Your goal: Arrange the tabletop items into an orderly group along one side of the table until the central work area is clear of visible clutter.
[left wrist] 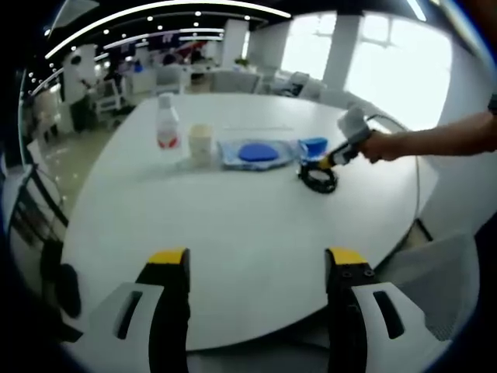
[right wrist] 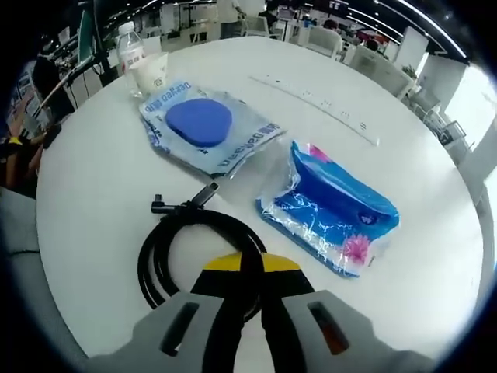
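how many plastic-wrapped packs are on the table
2. A clear bag with a blue disc lies beside the cup and bottle. A blue pack with pink print lies next to it, by the coiled black cable. None looks hidden.

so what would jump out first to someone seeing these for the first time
Probably the right gripper, shut on a coiled black cable on the white table. Just beyond lie two bright blue packs: a clear bag with a blue disc and a crinkled blue pouch. In the left gripper view, a bottle and cup stand by them, and the left gripper is open.
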Action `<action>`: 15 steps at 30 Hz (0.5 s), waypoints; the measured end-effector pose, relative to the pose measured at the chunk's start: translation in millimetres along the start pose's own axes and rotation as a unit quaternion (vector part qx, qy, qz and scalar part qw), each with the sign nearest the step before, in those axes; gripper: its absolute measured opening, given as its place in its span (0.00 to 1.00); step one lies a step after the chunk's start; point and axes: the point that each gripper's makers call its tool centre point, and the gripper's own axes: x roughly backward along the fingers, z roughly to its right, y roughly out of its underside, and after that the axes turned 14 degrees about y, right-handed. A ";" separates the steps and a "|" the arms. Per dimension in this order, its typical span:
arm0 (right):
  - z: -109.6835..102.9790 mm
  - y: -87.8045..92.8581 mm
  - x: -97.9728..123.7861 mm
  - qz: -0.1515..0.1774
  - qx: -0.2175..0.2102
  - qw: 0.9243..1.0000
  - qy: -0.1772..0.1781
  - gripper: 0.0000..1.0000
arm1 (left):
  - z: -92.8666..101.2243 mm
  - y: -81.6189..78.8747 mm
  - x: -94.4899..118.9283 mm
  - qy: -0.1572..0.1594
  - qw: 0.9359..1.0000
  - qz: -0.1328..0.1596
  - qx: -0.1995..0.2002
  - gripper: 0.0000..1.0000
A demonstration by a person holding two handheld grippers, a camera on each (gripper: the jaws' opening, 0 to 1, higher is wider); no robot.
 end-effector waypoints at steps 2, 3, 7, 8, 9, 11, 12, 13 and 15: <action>0.8 -0.5 0.1 0.001 -0.007 1.000 0.001 0.07 | 0.0 0.5 0.0 0.000 1.000 -0.001 -0.001 0.68; 1.1 -1.1 0.6 0.003 -0.015 1.000 0.001 0.08 | 0.1 1.0 0.0 0.000 1.000 -0.002 -0.001 0.68; 2.5 0.4 1.5 -0.001 -0.021 1.000 0.005 0.13 | -0.2 1.1 -0.1 0.001 1.000 -0.001 -0.001 0.68; 3.3 1.1 1.7 -0.003 -0.024 1.000 0.006 0.16 | -0.1 1.0 -0.1 0.001 1.000 -0.001 0.000 0.68; 4.0 0.9 2.1 -0.002 -0.027 1.000 0.007 0.17 | 0.1 0.8 0.0 0.001 1.000 0.000 0.000 0.68; 6.5 -1.8 4.1 0.004 -0.045 0.999 0.005 0.19 | -0.7 0.8 0.1 0.000 1.000 0.000 0.000 0.68; 6.9 -3.4 5.7 0.007 -0.048 0.999 0.004 0.20 | -0.7 0.7 0.1 0.000 1.000 0.000 0.000 0.68; 7.3 -5.0 7.3 0.010 -0.052 0.999 0.002 0.20 | -0.7 0.7 0.1 0.000 1.000 0.000 0.000 0.68; 6.6 -11.1 10.2 0.025 -0.068 0.997 -0.005 0.23 | -0.8 0.7 0.1 0.000 1.000 -0.001 -0.001 0.68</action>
